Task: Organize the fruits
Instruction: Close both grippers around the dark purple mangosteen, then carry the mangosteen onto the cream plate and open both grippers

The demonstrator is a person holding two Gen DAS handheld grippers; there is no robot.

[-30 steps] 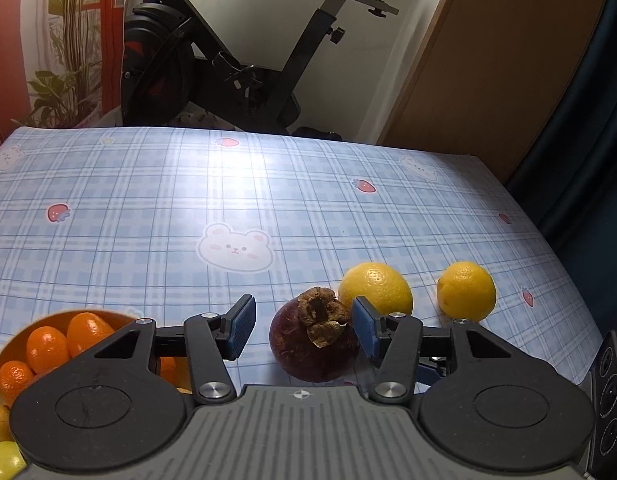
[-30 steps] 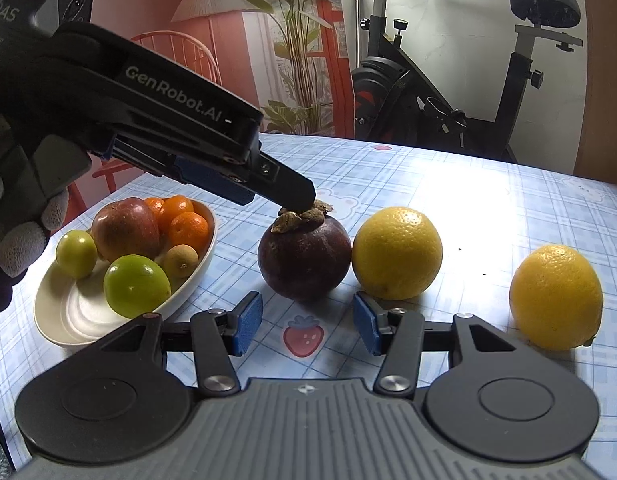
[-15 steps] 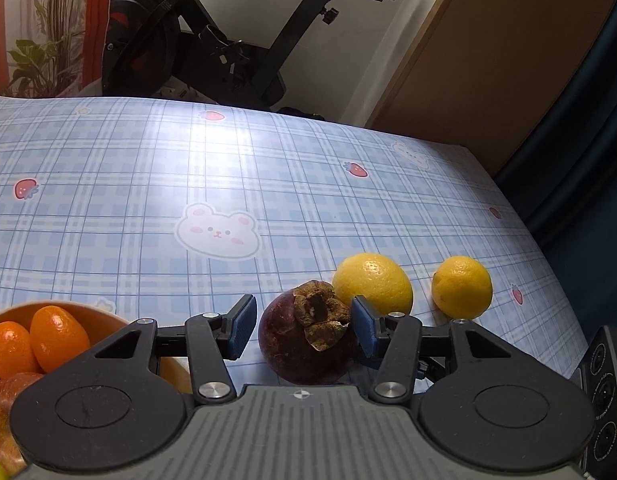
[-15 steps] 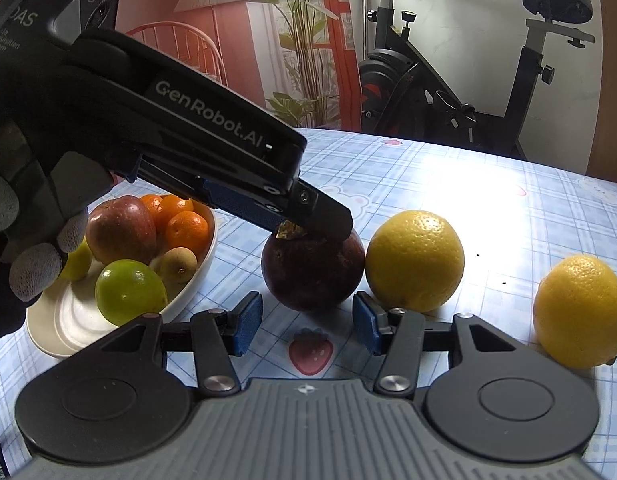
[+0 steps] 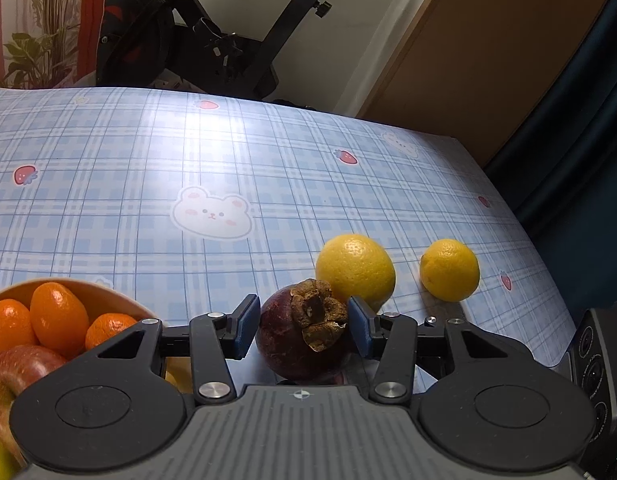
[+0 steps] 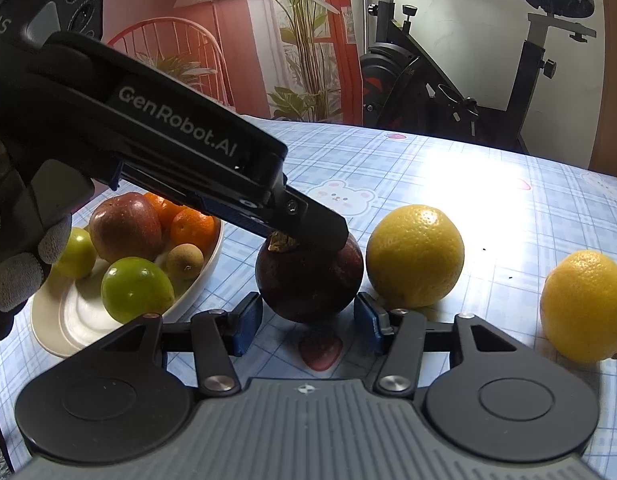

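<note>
A dark purple mangosteen (image 5: 300, 340) with a dry brown cap stands on the tablecloth between the blue pads of my left gripper (image 5: 301, 325). The jaws are open around it, with a gap on the left side. In the right wrist view the left gripper (image 6: 308, 228) reaches down over the mangosteen (image 6: 308, 280). My right gripper (image 6: 307, 322) is open and empty just in front of the mangosteen. Two yellow citrus fruits (image 6: 414, 256) (image 6: 584, 306) lie to its right. A cream bowl (image 6: 68, 316) at the left holds an apple, oranges, green fruits and a longan.
The blue plaid tablecloth (image 5: 188, 152) stretches away behind the fruit. The table's right edge (image 5: 520, 220) drops off by a dark curtain. An exercise bike (image 6: 448, 92) and a potted plant stand beyond the far edge.
My left gripper has moved forward and lower over the mangosteen, and the bowl has come further into its view. My right gripper has edged closer to the mangosteen.
</note>
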